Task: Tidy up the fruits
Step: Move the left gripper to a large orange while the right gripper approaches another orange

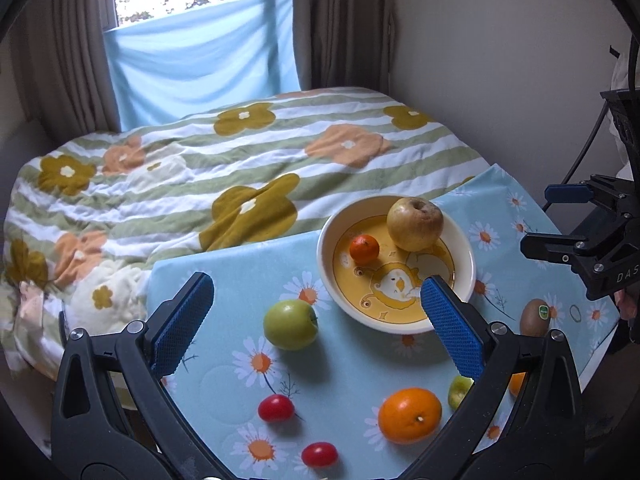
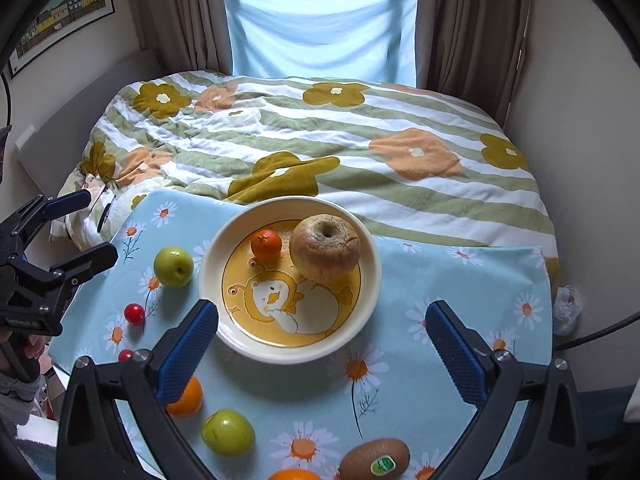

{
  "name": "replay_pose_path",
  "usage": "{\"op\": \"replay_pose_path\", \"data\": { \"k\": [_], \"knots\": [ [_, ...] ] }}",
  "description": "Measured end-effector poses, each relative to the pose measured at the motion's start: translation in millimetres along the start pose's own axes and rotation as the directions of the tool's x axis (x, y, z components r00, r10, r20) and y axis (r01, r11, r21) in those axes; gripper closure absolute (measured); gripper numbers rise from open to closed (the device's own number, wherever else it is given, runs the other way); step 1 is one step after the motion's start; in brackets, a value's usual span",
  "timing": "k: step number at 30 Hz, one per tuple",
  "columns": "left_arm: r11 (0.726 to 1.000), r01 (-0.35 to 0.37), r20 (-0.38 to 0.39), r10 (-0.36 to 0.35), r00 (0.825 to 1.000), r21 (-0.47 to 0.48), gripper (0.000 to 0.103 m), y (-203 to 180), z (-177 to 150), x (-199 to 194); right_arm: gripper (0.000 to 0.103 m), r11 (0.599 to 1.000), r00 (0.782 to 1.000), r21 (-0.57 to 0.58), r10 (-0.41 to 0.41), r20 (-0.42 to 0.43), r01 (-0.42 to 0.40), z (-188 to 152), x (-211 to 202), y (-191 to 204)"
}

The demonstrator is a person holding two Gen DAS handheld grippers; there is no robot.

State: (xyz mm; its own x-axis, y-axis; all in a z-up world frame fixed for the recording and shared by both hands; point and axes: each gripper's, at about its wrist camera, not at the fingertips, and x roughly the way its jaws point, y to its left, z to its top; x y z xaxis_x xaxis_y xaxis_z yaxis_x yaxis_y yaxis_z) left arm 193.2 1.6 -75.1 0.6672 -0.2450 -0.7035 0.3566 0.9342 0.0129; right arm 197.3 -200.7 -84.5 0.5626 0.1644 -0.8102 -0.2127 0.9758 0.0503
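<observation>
Both claws hang wide and hold nothing: the left claw is over the near-left edge of the bowl, the right claw over its near rim.

The bowl already holds a big yellow-brown apple and a small tangerine just beside it. Still out on the cloth are a green apple left of the bowl, two cherry tomatoes nearer than that apple, a large orange in front of the bowl, a second small green fruit next to that orange, and a kiwi to the bowl's near right.

Most of these fruits are round, so a claw that closes off-centre could likely squirt one away; a loose one may roll off the near edge of the worktop. The tomatoes look soft and may split under a hard squeeze. Dropping fruit from above the bowl could knock the tangerine, or rock the bowl. With both claws near the bowl, they may also bump each other.

The worktop wears a light blue cloth printed with daisies, and it seems to stand against a bed beyond the bowl, under a striped, flowered quilt. Further behind are brown curtains and a window half covered by a blue sheet.
</observation>
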Motion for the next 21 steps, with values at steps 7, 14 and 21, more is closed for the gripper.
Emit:
{"op": "replay_pose_path", "data": {
  "k": [7,14,21],
  "knots": [
    [1.000,-0.001,0.013,0.001,1.000,-0.013,0.000,-21.7,-32.3,-38.5,0.000,0.999,1.000,0.047,-0.016,0.007,0.015,-42.1,-47.4,-6.0],
    [0.999,0.019,-0.040,-0.018,0.999,0.030,0.000,-46.8,-74.7,-49.8,0.000,0.998,0.999,0.052,-0.036,0.023,0.035,-91.4,-71.7,0.6],
    [0.993,0.087,-0.097,-0.079,0.992,0.084,0.000,-57.3,-108.6,-40.7,0.000,0.995,0.999,0.096,-0.034,-0.026,0.037,-135.7,-65.3,11.6]
  ]
}}
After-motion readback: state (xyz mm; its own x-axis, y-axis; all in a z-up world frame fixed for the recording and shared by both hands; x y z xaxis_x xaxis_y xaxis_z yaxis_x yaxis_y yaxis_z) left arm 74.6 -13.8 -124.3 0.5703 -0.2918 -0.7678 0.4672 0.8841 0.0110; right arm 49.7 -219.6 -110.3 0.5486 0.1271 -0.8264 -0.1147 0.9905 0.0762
